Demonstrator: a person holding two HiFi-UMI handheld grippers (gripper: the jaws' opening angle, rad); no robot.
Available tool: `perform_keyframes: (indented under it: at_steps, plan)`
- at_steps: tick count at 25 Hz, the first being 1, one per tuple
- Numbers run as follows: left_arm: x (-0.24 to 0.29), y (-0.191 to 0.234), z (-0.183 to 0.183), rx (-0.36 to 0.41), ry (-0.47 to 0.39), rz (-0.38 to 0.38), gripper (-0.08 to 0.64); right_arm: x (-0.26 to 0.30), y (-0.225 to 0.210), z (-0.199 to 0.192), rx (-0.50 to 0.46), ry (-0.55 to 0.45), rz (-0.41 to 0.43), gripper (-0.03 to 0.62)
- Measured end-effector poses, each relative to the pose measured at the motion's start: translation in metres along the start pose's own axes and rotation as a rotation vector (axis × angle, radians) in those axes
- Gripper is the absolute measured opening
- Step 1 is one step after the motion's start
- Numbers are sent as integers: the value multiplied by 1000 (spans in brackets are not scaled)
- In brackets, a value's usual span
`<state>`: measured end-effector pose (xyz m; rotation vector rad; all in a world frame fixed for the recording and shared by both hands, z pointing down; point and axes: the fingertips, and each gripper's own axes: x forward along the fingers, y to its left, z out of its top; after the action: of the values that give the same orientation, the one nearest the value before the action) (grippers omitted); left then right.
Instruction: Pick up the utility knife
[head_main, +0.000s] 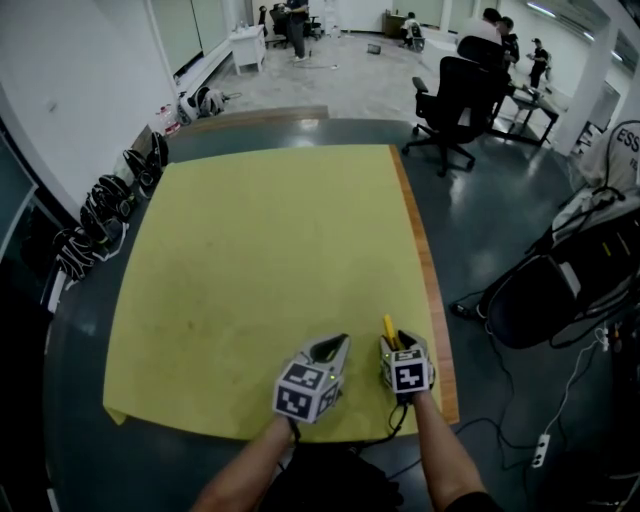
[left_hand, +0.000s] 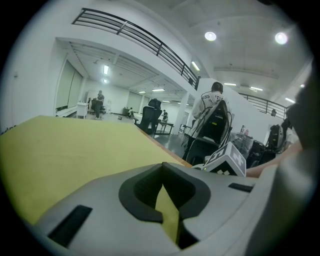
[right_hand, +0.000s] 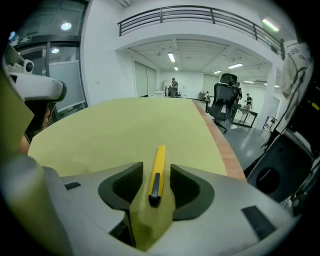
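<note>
The utility knife is a slim yellow one with a black end, lying flat on the yellow mat near its front right corner. My right gripper is open around it, one jaw on each side, with a gap between each pad and the knife. From the head view the knife pokes out ahead of the right gripper. My left gripper hovers just left of it over the mat. Its jaw tips meet, and the left gripper holds nothing.
The mat covers a dark table with a wooden strip along its right side. Black bags and cables lie on the floor at the right. An office chair stands beyond the table. Dark gear lines the left edge.
</note>
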<state>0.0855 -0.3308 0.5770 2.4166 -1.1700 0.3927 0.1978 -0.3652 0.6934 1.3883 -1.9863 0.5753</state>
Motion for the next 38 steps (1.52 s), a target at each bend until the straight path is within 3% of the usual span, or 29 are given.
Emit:
perform_keyframes:
  at_steps: [7, 11, 22, 38]
  plan:
    - [-3, 1, -4, -13, 0, 5, 8, -2, 6, -2, -53, 18, 4, 163]
    - [-6, -2, -2, -12, -5, 4, 8, -6, 2, -4, -72, 36, -20, 77]
    - [-12, -5, 2, 2, -20, -4, 8, -18, 5, -3, -49, -3, 15, 74]
    - [-26, -31, 61, 89, -142, -59, 8, -139, 13, 117, 28, -457, 84, 72]
